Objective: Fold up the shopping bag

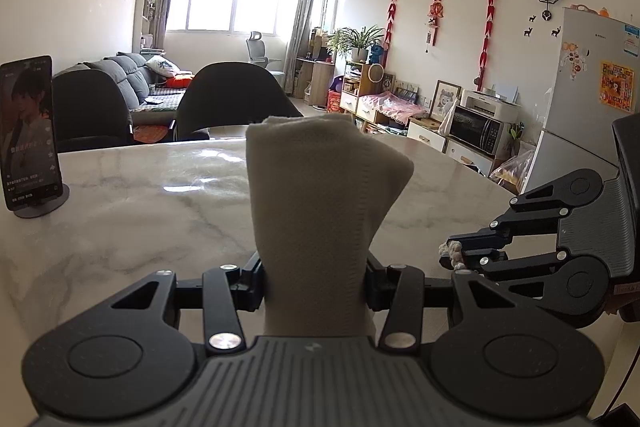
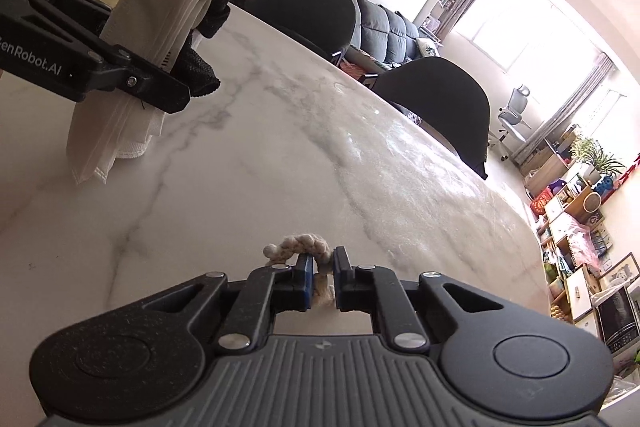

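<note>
The folded shopping bag (image 1: 316,195) is being held upright above the marble table (image 1: 140,219), pinched between the two fingers of the left gripper (image 1: 315,283); the jaws are drawn in against the thick cream bundle. From the right wrist view, the same bundle (image 2: 160,27) is being seen clamped crosswise in the left tongs, its layered lower edges hanging down toward the tabletop (image 2: 280,147); whether they are touching it cannot be told.

A twisted rope handle (image 2: 298,245) is being gripped by the right gripper (image 2: 320,269), jaws narrow, with the cord passing between the pads. In the left wrist view the right gripper (image 1: 450,253) is being seen off to the right, a bit of rope showing at its tip, well apart from the bundle.

A phone on a stand (image 1: 30,131) is being propped at the table's left edge. Two dark chairs (image 1: 236,99) are being seen beyond the far side.
</note>
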`<state>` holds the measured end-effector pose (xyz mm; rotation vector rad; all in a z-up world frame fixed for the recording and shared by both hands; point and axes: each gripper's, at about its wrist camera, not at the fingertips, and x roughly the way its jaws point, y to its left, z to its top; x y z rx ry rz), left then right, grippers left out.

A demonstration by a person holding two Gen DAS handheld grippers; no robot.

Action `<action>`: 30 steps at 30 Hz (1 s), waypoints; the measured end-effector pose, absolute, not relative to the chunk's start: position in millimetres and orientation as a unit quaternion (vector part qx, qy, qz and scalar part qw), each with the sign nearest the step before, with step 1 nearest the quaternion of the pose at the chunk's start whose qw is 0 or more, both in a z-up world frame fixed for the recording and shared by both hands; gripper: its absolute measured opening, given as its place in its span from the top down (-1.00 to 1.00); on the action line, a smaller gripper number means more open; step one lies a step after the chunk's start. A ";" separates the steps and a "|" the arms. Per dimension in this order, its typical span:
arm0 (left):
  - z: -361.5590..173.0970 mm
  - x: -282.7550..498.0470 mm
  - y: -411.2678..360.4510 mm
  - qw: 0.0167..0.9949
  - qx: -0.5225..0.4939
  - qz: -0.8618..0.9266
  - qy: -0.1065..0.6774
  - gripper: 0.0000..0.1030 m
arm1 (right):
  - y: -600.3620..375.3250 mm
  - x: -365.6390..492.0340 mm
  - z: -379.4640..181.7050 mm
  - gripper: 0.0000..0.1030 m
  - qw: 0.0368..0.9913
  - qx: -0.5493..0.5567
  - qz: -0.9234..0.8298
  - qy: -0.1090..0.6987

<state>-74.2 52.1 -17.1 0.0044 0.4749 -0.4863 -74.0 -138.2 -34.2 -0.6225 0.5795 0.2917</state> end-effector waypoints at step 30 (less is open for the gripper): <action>-18.1 -69.3 48.4 0.941 0.013 -0.242 0.238 0.09 | -201.0 -60.3 -29.2 0.65 0.894 -0.004 0.174 0.413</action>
